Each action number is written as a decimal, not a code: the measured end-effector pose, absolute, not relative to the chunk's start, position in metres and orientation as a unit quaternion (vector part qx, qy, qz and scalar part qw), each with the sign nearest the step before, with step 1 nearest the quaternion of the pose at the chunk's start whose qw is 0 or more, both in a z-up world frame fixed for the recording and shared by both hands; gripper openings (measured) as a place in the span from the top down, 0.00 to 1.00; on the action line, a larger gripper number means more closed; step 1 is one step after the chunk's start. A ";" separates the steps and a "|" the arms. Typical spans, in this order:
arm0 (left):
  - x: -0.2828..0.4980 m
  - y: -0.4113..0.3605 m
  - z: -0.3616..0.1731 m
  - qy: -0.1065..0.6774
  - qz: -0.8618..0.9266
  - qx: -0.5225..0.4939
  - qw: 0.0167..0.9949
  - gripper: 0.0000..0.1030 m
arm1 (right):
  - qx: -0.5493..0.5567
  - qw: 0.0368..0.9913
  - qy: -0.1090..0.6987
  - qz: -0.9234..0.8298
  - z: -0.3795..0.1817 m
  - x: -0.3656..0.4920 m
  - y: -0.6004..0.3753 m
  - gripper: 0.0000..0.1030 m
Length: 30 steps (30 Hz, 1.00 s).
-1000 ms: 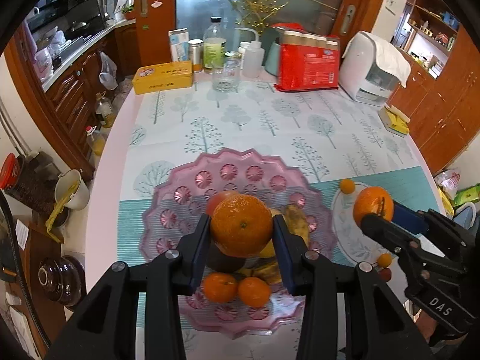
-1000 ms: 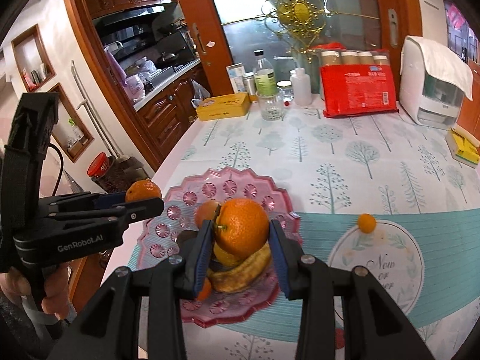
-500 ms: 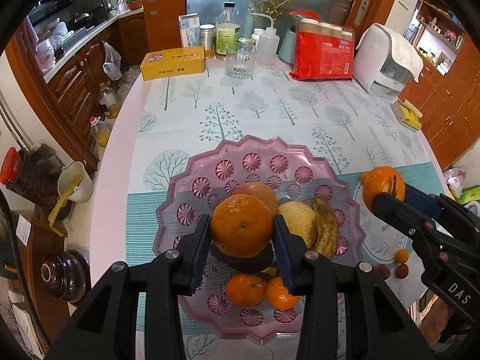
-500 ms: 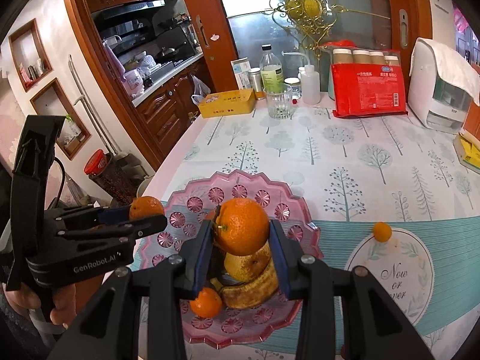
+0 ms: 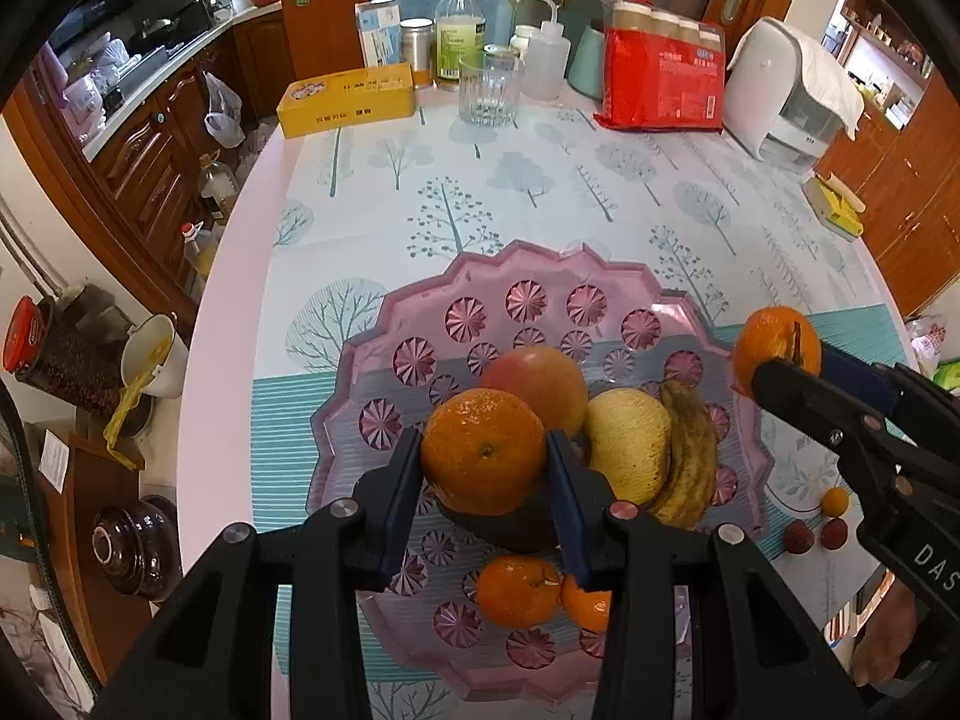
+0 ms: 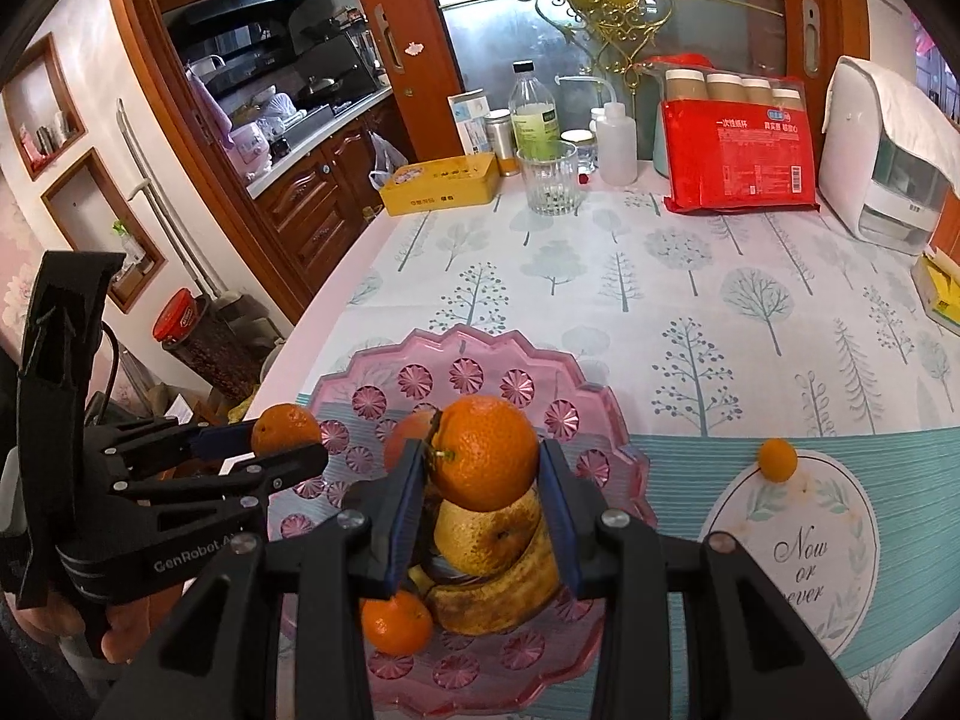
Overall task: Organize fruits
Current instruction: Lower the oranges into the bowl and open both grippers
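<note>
Claws: left claw (image 5: 485,468), right claw (image 6: 483,483) each pinching round dimpled orange above scalloped pink dish (image 5: 528,267).

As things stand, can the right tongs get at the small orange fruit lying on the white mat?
Probably not yet: the right tongs are shut on an orange. The path to the small fruit looks clear otherwise.

Both cameras ride behind their own jaws and look steeply down and forward, close above the pink fruit dish (image 5: 384,336) on the bench (image 5: 240,312). The left view hangs over the dish's near left part; the right gripper (image 5: 780,360) enters it at 3 o'clock. The right view sits farther right; the left gripper (image 6: 288,438) enters at 9 o'clock. Both share the dish, the tree-print cloth (image 6: 690,276) and the bottles (image 6: 531,114) at 12 o'clock.
</note>
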<state>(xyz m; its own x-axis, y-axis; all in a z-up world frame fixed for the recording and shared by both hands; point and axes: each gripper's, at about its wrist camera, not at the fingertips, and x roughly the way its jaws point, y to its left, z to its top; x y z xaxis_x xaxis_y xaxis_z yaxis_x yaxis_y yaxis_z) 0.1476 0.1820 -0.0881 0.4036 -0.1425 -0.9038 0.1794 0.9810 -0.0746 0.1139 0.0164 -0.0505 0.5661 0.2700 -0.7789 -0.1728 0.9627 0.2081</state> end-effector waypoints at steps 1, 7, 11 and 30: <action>0.148 0.181 -0.091 0.540 -0.096 0.018 0.836 0.62 | 0.055 0.882 0.451 0.125 -0.052 0.116 0.016 0.63; 0.152 0.179 -0.101 0.549 -0.096 0.023 0.830 0.62 | 0.049 0.879 0.458 0.121 -0.061 0.122 0.018 0.63; 0.156 0.180 -0.109 0.558 -0.094 0.022 0.824 0.62 | 0.048 0.876 0.465 0.119 -0.069 0.129 0.019 0.63; 0.158 0.175 -0.111 0.551 -0.090 0.042 0.829 0.26 | 0.030 0.866 0.489 0.097 -0.090 0.147 0.022 0.53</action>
<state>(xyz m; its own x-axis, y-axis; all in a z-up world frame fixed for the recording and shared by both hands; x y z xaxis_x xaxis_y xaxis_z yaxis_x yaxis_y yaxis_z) 0.1580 0.1746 -0.1112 0.3769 -0.1029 -0.9205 0.1963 0.9801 -0.0292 0.1473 0.0223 -0.0903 0.5022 0.1974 -0.8419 -0.1386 0.9794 0.1469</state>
